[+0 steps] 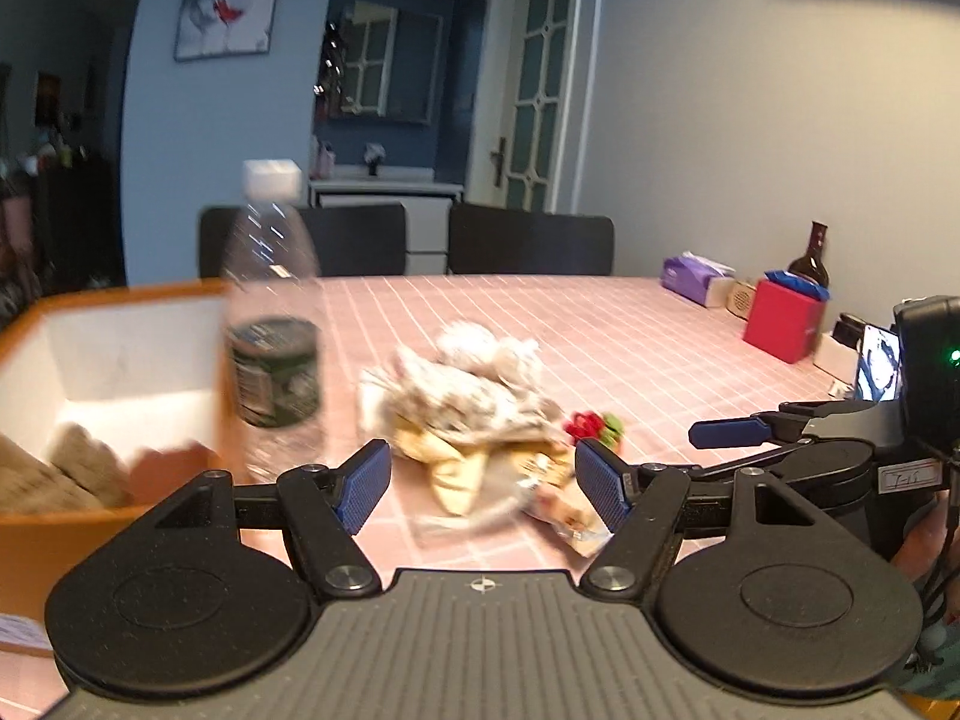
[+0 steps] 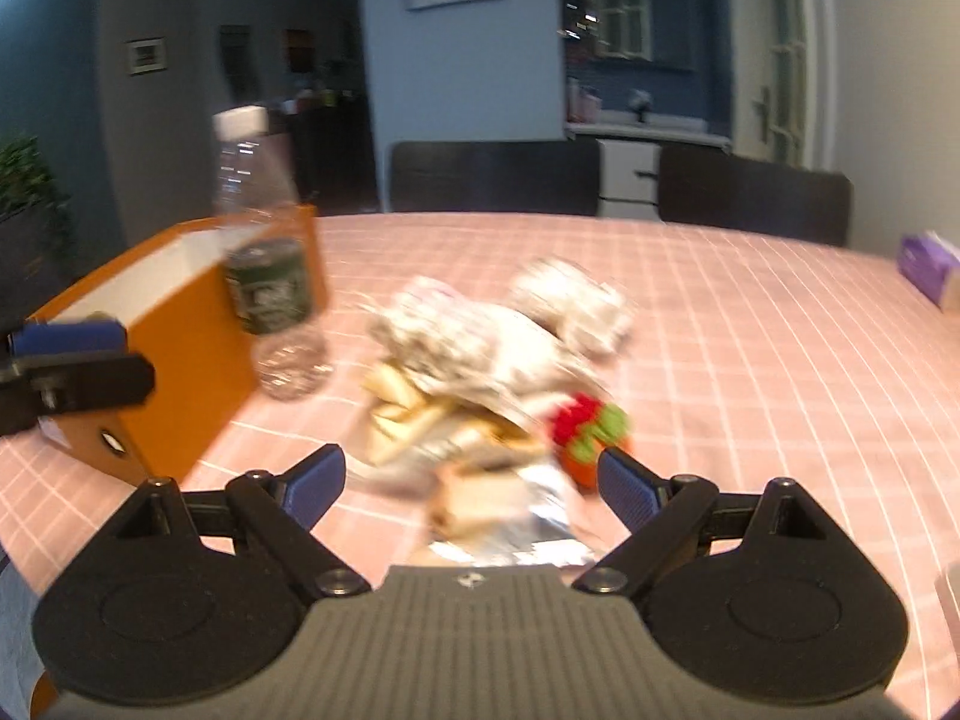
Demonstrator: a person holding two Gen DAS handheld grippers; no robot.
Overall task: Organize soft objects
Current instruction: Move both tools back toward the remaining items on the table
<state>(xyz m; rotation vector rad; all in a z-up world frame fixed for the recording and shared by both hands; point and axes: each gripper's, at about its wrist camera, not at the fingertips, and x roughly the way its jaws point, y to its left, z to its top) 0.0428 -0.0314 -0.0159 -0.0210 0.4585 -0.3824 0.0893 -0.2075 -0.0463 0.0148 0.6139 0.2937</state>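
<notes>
both grippers wide apart, nothing held: left gripper point(image 1: 482, 483), right gripper point(image 2: 471, 489). soft pile point(image 2: 480, 354) mid-frame on bench point(image 2: 750, 360), orange box point(image 2: 180, 348) at left. tip: grab one item low, steer clear of water bottle point(image 2: 270, 276) beside box

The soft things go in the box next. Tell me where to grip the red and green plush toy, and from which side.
Grip the red and green plush toy across its round body, coming from the near right with the open right gripper. It lies at the right edge of the pile of soft items, so that side looks free, while wrappers crowd its left. Blur hides finer shape.
</notes>
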